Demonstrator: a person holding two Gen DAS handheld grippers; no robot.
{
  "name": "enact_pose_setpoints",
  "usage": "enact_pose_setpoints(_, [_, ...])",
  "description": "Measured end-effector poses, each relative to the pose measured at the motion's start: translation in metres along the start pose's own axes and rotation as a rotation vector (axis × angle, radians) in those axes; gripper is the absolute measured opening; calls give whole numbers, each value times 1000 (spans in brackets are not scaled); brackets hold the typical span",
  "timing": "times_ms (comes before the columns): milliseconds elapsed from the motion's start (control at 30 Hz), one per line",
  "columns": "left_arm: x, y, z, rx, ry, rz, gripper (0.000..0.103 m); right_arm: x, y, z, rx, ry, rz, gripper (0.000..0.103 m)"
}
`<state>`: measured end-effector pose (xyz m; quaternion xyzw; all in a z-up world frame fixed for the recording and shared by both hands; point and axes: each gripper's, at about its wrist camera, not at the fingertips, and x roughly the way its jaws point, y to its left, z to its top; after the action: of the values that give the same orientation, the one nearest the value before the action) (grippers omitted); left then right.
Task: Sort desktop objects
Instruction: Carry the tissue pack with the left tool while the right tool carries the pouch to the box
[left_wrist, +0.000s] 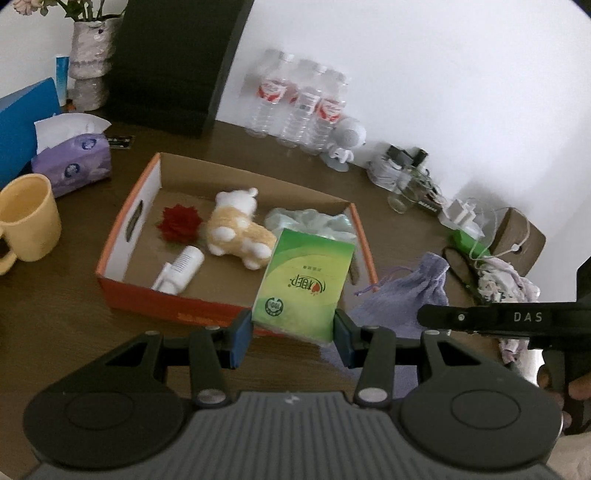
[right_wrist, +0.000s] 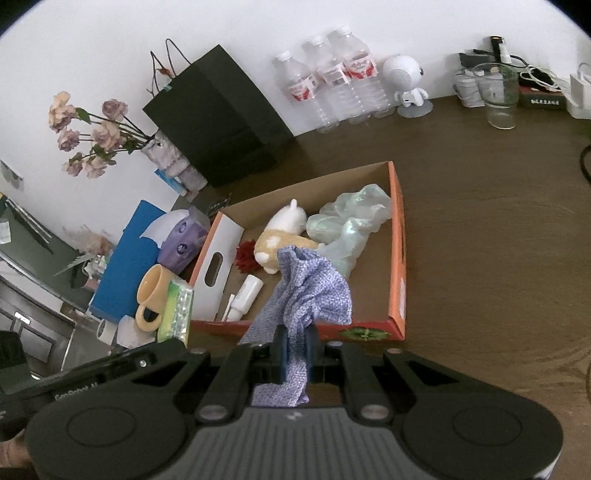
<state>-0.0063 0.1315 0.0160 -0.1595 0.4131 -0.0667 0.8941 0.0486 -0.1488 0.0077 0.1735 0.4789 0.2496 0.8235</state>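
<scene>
An orange cardboard box (left_wrist: 122, 236) (right_wrist: 398, 258) sits on the brown desk. In it lie a plush toy (left_wrist: 236, 229) (right_wrist: 282, 236), a red flower (left_wrist: 181, 221), a white tube (left_wrist: 181, 267) (right_wrist: 245, 295) and a pale green plastic bag (left_wrist: 314, 219) (right_wrist: 351, 221). My left gripper (left_wrist: 293, 338) is shut on a green tissue pack (left_wrist: 304, 284) (right_wrist: 176, 308), held over the box's near edge. My right gripper (right_wrist: 295, 356) is shut on a purple cloth pouch (right_wrist: 310, 295) (left_wrist: 410, 291), also at the box's near edge.
Around the box stand a yellow mug (left_wrist: 27, 218), a purple tissue box (left_wrist: 74, 158), a blue box (right_wrist: 125, 258), a black paper bag (right_wrist: 218, 118), water bottles (left_wrist: 299, 99), a vase of flowers (right_wrist: 92, 136), a white figurine (right_wrist: 404, 79), a glass (right_wrist: 500, 96) and cable clutter (left_wrist: 476, 236).
</scene>
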Motion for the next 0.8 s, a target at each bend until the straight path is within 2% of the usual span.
enact_pose_setpoints(367, [31, 21, 34, 40, 14, 7, 47, 34, 10, 30, 8, -8, -43, 8])
enact_pose_setpoints(800, [97, 35, 58, 58, 105, 51, 47, 85, -1, 68, 29, -11, -74, 8])
